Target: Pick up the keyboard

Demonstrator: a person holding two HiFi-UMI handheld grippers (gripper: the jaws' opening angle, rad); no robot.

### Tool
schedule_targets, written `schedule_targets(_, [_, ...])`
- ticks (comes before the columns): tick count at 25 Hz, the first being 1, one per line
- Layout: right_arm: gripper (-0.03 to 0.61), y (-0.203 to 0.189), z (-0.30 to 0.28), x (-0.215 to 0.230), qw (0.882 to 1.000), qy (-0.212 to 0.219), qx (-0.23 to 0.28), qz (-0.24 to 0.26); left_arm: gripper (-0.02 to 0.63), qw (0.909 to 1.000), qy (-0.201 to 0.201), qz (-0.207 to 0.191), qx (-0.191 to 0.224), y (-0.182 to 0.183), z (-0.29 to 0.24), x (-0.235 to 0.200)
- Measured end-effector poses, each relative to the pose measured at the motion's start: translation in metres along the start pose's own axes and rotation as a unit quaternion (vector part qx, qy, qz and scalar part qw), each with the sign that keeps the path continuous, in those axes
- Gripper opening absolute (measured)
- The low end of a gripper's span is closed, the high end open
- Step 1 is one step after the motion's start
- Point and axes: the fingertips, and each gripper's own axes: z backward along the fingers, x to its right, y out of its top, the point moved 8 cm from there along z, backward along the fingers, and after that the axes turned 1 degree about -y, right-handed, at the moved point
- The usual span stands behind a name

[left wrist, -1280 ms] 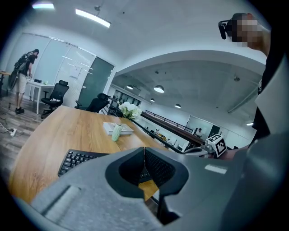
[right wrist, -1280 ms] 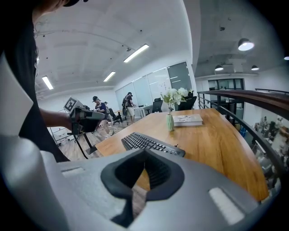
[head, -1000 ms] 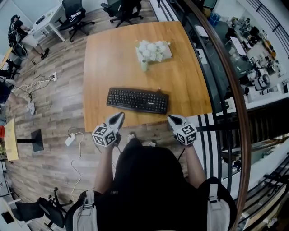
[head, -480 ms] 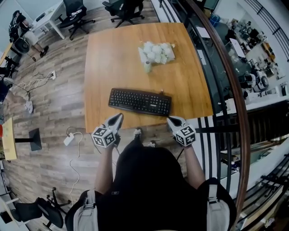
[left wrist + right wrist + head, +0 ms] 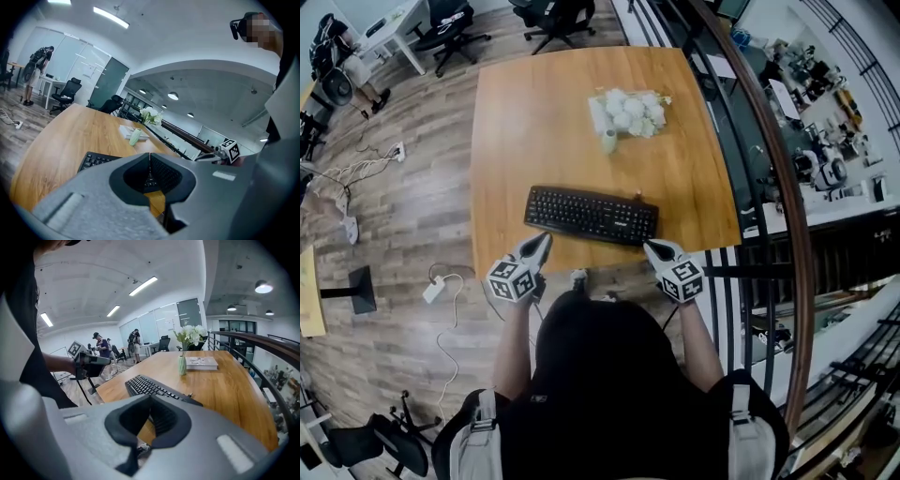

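Observation:
A black keyboard (image 5: 591, 215) lies flat near the front edge of the wooden table (image 5: 534, 112). My left gripper (image 5: 546, 238) is shut and empty, its tip just short of the keyboard's front left corner. My right gripper (image 5: 648, 247) is shut and empty too, just short of the front right corner. In the left gripper view the keyboard (image 5: 96, 161) shows past the closed jaws. In the right gripper view the keyboard (image 5: 147, 386) runs across ahead of the closed jaws, with the left gripper (image 5: 91, 361) beyond it.
A small vase of white flowers (image 5: 628, 114) and a book stand behind the keyboard. A dark curved railing (image 5: 769, 159) runs along the table's right side. Office chairs (image 5: 455, 23) stand at the far end, cables (image 5: 441, 281) lie on the floor at left.
Both grippers have crept forward to the table's front edge, closer to the keyboard's corners. Both stay shut.

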Motion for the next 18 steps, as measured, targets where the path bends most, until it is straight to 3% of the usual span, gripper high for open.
schedule_targets(8, [0.003,0.011,-0.031,0.0,1.0,-0.02,-0.015,0.004,0.015,0.9999,-0.005,0.004,-0.008,0.006,-0.015,-0.051])
schedule_targets(18, [0.003,-0.009,-0.064,0.004,0.997,-0.034,-0.059,-0.046,0.015,0.9988,-0.013,-0.005,-0.047,0.008,-0.038,-0.101])
